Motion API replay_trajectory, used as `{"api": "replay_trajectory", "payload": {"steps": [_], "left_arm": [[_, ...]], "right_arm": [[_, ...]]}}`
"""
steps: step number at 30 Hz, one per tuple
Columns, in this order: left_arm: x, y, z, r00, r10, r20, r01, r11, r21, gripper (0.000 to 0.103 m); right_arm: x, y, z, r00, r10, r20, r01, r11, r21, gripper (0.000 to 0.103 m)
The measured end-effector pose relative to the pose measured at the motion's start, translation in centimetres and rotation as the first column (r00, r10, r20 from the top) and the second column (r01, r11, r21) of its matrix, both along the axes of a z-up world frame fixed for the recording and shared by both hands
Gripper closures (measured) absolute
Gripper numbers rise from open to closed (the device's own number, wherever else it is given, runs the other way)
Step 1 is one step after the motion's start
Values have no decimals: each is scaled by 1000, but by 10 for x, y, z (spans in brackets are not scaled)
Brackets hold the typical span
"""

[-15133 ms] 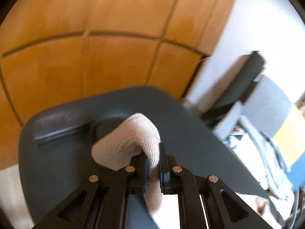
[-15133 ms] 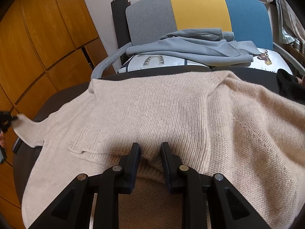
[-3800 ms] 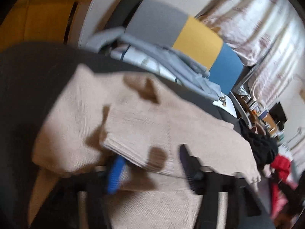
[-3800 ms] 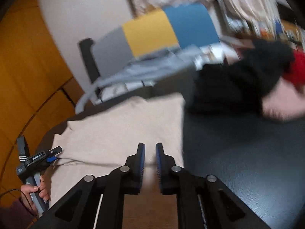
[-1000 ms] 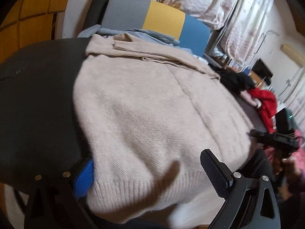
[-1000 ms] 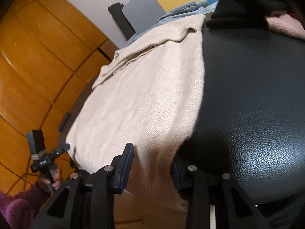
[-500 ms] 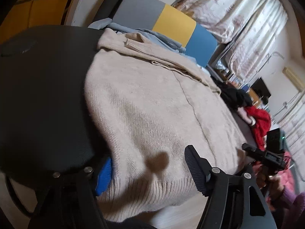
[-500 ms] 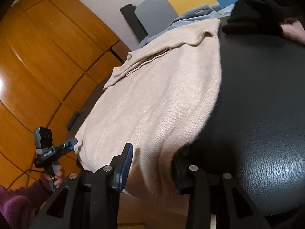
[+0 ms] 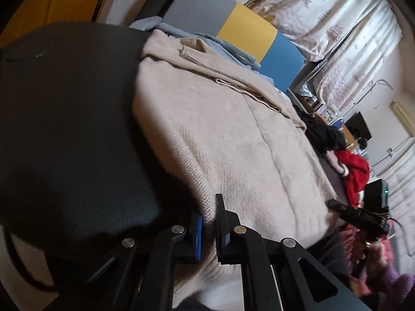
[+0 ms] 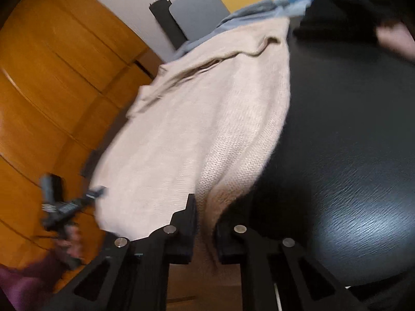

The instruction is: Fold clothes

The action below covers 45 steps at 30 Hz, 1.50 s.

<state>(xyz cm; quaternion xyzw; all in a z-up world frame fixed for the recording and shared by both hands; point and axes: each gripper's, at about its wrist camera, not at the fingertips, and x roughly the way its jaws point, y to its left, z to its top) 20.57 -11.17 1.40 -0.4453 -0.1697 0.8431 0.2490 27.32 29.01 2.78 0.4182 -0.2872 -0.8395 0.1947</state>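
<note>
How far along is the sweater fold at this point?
Done: the beige sweater lies flat on the black table, sleeves folded in near the collar. In hand: the left gripper is shut on one hem corner; the right gripper is closing on the other. Left: carry the hem up to the collar. Other clothes wait beyond.

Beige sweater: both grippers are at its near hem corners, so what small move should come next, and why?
Probably lift both corners together and carry the hem toward the collar. The left gripper is shut on the beige sweater at the hem overhanging the black table. The right gripper is closing with the other corner between its fingers, and the sleeves already lie folded in.
</note>
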Motion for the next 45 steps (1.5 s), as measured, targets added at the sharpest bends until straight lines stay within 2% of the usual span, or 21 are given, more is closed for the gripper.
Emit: {"api": "replay_trajectory", "payload": {"steps": [5, 9, 12, 15, 18, 22, 28, 32, 35, 39, 42, 43, 44, 45], "left_arm": [[34, -17, 15, 999, -37, 3, 37, 998, 60, 96], [61, -24, 29, 997, -71, 2, 70, 989, 132, 96], [73, -35, 39, 998, -53, 18, 48, 977, 208, 96], [66, -43, 55, 999, -36, 15, 31, 966, 258, 96], [37, -45, 76, 998, -52, -25, 57, 956, 288, 96], [-21, -37, 103, 994, -69, -83, 90, 957, 276, 96], [-109, -32, 105, 997, -32, -75, 51, 958, 281, 96], [-178, -29, 85, 999, 32, 10, -33, 949, 312, 96], [-221, -23, 64, 994, 65, 91, -90, 951, 295, 96], [-265, -12, 31, 973, 102, 208, -148, 964, 222, 96], [-281, -8, 10, 952, 124, 280, -193, 954, 231, 95], [-286, -7, 4, 944, 130, 304, -208, 949, 238, 90], [-288, -9, 1, 937, 130, 325, -223, 937, 267, 88], [-291, -11, -1, 930, 129, 345, -238, 926, 294, 81]], "right_arm": [[24, 24, 1, 999, 34, -11, -36, 987, -156, 92], [48, 32, 4, 998, 63, -22, -67, 960, -273, 92], [66, 45, 5, 998, 35, -46, -51, 904, -425, 92], [68, 59, 12, 998, 2, -62, -35, 841, -540, 92], [44, 69, 25, 996, -18, -87, -37, 803, -595, 92], [-16, 79, 43, 993, -41, -107, -35, 781, -624, 92], [-104, 94, 53, 993, -82, -83, 13, 783, -622, 92], [-157, 104, 40, 991, -132, -3, 99, 760, -642, 92], [-192, 113, 22, 983, -174, 63, 174, 753, -634, 92], [-225, 120, -16, 957, -218, 191, 289, 756, -587, 89], [-237, 127, -36, 940, -250, 232, 340, 740, -581, 91], [-240, 129, -36, 940, -256, 226, 342, 727, -595, 89], [-242, 131, -35, 939, -260, 226, 344, 716, -607, 80], [-244, 133, -33, 937, -260, 232, 348, 709, -613, 76]]}}
